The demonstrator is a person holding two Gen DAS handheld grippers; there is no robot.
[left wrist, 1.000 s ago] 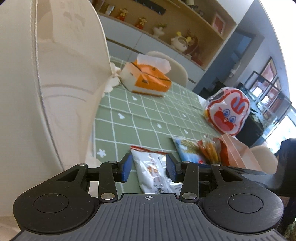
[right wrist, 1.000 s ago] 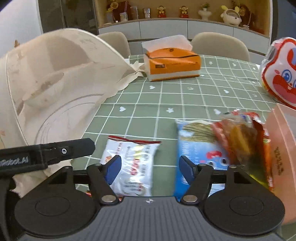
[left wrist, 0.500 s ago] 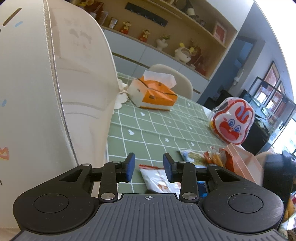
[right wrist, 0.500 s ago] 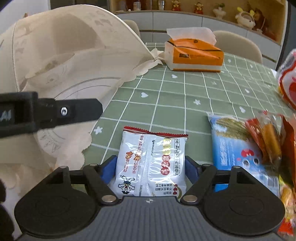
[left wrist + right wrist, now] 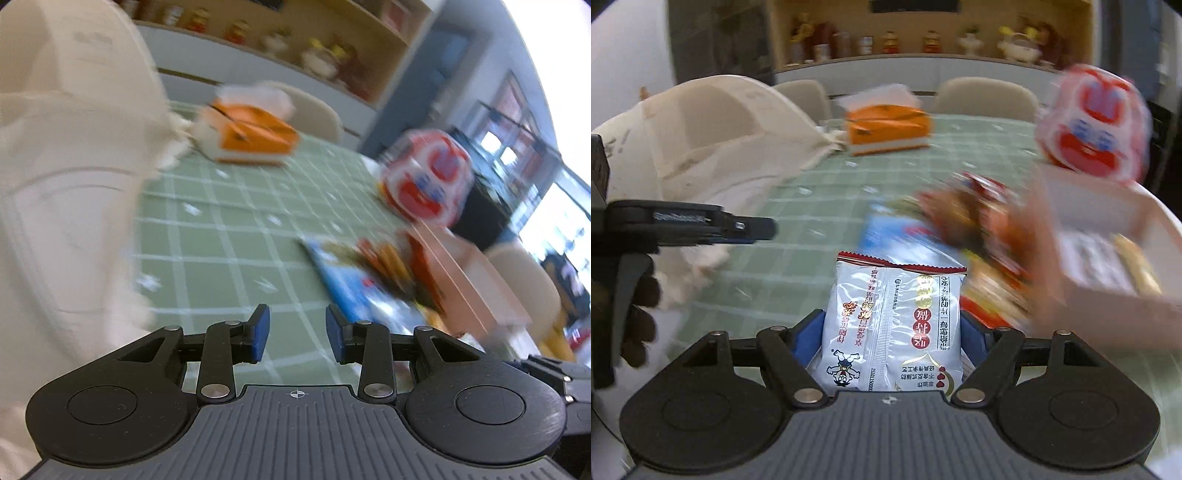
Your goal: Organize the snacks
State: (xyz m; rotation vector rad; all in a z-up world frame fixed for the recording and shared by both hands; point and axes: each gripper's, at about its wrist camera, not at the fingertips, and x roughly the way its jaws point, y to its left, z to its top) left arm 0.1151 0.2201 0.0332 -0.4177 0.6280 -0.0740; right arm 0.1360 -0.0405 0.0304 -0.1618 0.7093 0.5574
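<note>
Silver-white snack packet (image 5: 894, 325) is sitting clamped in the right hand-held gripper (image 5: 892, 332), raised above the green checked surface (image 5: 820, 206). Left hand-held gripper (image 5: 297, 334) is hovering narrowly parted, empty. Fast swinging is risking the slick foil slipping before reaching the pink box (image 5: 1108, 295).

1. Our left gripper (image 5: 297, 332) points forward, its two blue-padded fingers (image 5: 258, 332) parted with nothing between them.
2. Our right gripper (image 5: 892, 332) is clamped from both sides on a white snack packet (image 5: 892, 325), which stands upright between the blue pads (image 5: 971, 339).
3. In the right wrist view, our left gripper (image 5: 753, 229) shows side-on at the left edge, reaching rightward.
4. Below it, the dark-gloved fingers of our left hand (image 5: 639, 325) wrap its handle.
</note>
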